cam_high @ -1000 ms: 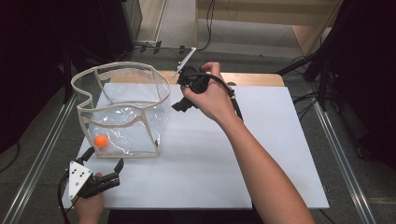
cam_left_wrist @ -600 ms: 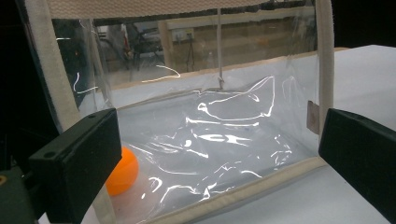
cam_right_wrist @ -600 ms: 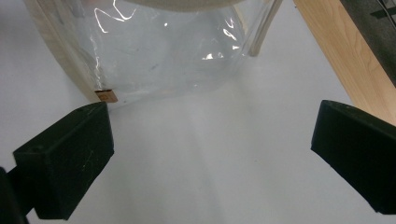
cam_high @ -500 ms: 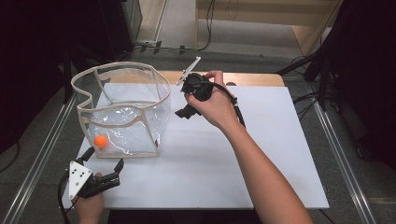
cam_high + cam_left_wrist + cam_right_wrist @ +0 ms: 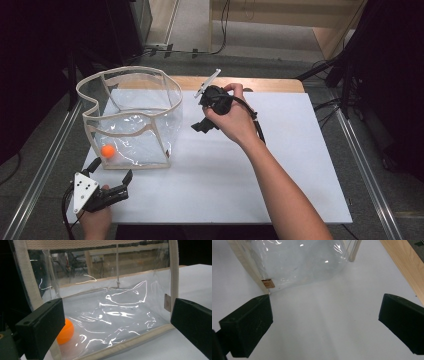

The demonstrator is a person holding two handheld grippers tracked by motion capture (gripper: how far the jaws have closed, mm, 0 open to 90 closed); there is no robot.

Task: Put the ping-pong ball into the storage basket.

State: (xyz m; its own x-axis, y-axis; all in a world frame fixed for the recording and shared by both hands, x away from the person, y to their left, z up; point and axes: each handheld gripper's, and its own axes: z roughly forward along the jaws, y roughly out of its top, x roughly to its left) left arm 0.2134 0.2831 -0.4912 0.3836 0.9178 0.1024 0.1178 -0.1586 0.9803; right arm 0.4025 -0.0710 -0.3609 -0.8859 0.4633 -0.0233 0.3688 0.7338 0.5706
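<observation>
A clear plastic bag (image 5: 131, 116) with beige trim stands open on the left of the white sheet (image 5: 280, 165). An orange ball (image 5: 107, 151) lies inside it at the near left corner. My left gripper (image 5: 111, 171) rests open at the near left edge, just short of the bag. In the left gripper view its gripper (image 5: 116, 326) faces the bag's wall (image 5: 120, 312), with the ball (image 5: 66, 331) behind the left jaw. My right gripper (image 5: 200, 114) is held open above the sheet, right of the bag. The right gripper view has its gripper (image 5: 324, 327) over bare sheet, the bag's corner (image 5: 297, 262) beyond.
The wooden table edge (image 5: 270, 84) runs along the far side of the sheet. Metal rails (image 5: 367, 165) flank the table. Cables and dark stands sit on the floor beyond (image 5: 220, 50). Bare sheet stretches across the middle and right.
My right gripper has drawn back from the bag's rim, a little toward the person and to the right. The left gripper, bag and ball have stayed put.
</observation>
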